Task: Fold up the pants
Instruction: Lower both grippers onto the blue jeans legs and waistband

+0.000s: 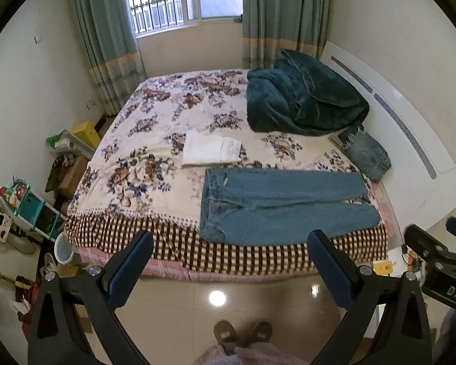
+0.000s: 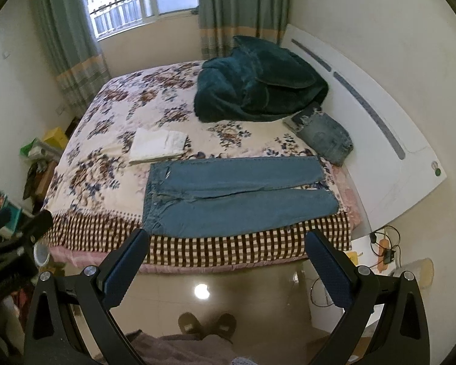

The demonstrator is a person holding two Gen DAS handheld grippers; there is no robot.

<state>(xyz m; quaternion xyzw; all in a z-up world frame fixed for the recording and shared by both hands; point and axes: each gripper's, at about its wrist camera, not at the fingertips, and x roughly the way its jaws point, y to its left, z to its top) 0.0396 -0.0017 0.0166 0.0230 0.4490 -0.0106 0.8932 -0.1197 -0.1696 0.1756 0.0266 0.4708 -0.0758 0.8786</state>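
Observation:
A pair of blue jeans (image 1: 282,203) lies flat on the bed near its front edge, waistband to the left, both legs stretched to the right. It also shows in the right wrist view (image 2: 237,197). My left gripper (image 1: 231,240) is open and empty, held over the floor short of the bed's front edge. My right gripper (image 2: 228,238) is open and empty, also short of the bed. The right gripper's body (image 1: 440,261) shows at the right edge of the left wrist view.
The bed (image 1: 155,140) has a floral cover with a checked border. On it lie a folded white garment (image 1: 209,152), a dark green blanket (image 1: 304,100) and folded jeans (image 1: 367,155) by the white headboard (image 1: 410,140). Clutter stands on the floor at left; a bedside stand with cables (image 2: 383,252) at right.

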